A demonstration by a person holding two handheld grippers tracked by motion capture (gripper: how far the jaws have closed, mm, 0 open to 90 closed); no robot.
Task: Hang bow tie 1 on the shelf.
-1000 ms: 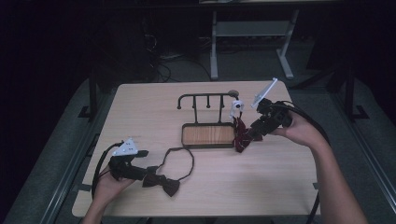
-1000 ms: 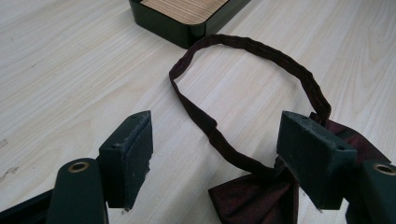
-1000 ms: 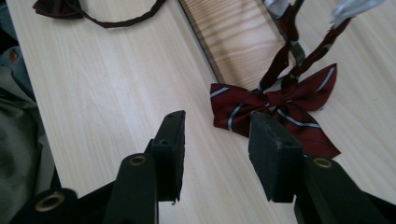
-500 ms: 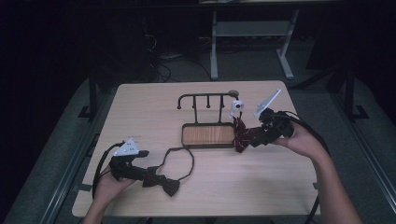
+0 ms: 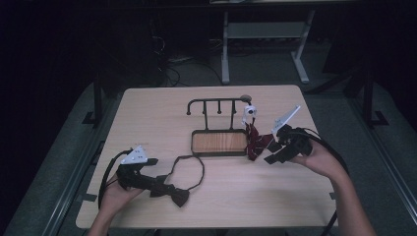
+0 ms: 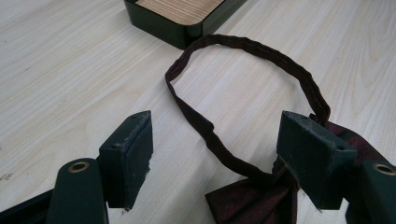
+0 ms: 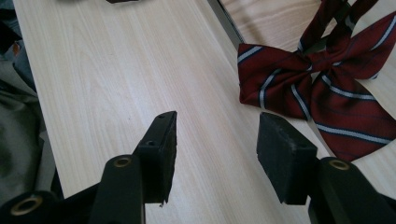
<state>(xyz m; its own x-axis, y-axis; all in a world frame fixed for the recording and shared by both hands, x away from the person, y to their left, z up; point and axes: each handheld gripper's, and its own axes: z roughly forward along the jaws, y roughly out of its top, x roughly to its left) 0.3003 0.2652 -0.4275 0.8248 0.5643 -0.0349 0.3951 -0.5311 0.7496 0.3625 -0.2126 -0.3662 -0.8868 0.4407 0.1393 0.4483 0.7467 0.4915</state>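
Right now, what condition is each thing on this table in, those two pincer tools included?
Left gripper: open, above the dark bow tie.
Right gripper: open, holding nothing.
Dark bow tie: flat on the table, strap looped.
Striped bow tie: lying beside the stand.
Stand: upright, hooks bare.

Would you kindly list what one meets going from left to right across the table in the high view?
Left tool → dark maroon bow tie with looped strap → black-rimmed wooden tray → red striped bow tie → right tool.

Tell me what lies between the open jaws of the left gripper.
In the left gripper view, the dark bow tie's strap crosses bare tabletop between the left gripper's open jaws; its bow lies by the right jaw.
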